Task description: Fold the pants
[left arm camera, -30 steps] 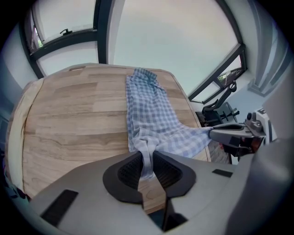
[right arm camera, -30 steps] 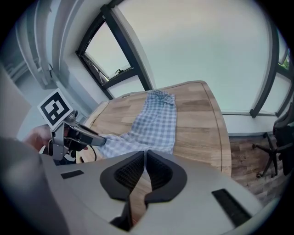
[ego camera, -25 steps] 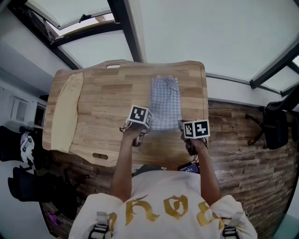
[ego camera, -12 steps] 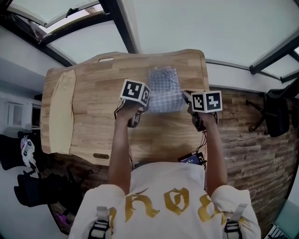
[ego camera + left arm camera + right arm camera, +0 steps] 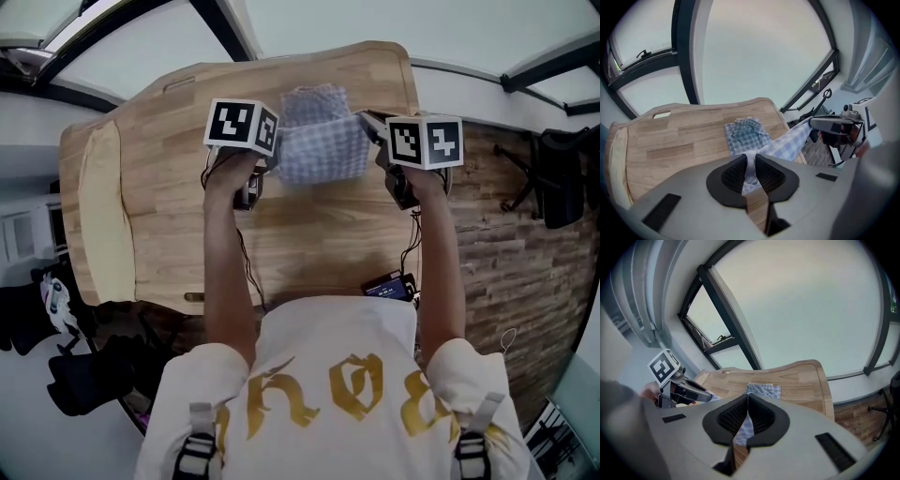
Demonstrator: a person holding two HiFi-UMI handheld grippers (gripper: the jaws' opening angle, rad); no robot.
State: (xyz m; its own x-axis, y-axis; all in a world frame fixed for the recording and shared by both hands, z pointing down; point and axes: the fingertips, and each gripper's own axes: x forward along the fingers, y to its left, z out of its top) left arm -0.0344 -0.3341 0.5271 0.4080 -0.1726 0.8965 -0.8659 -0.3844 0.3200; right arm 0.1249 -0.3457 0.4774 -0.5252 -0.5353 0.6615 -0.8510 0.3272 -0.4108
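Left gripper point(image 5: 751, 171) fingertips concealed under own marker cube point(image 5: 241, 126) in head view. Pants point(image 5: 323, 141) hem pinched out of sight between pads in both gripper views. Table point(image 5: 309, 239) near edge partly masked by person point(image 5: 328, 394). Dark device point(image 5: 388, 284) beside near right corner too small to be identified.

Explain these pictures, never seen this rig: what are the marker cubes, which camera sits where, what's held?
No robot here: a person holds a pair of tongs in each hand. The cubes with square markers are part of those tools. The top-down picture comes from a camera on the person's head; the other two from cameras riding on each tool, looking along its jaws. On the wooden table lie blue checked pants and, at the left edge, a cream cloth. The left tongs and right tongs each pinch the pants' near edge, holding it raised between them; the left jaws have just been closing tighter on the fabric.
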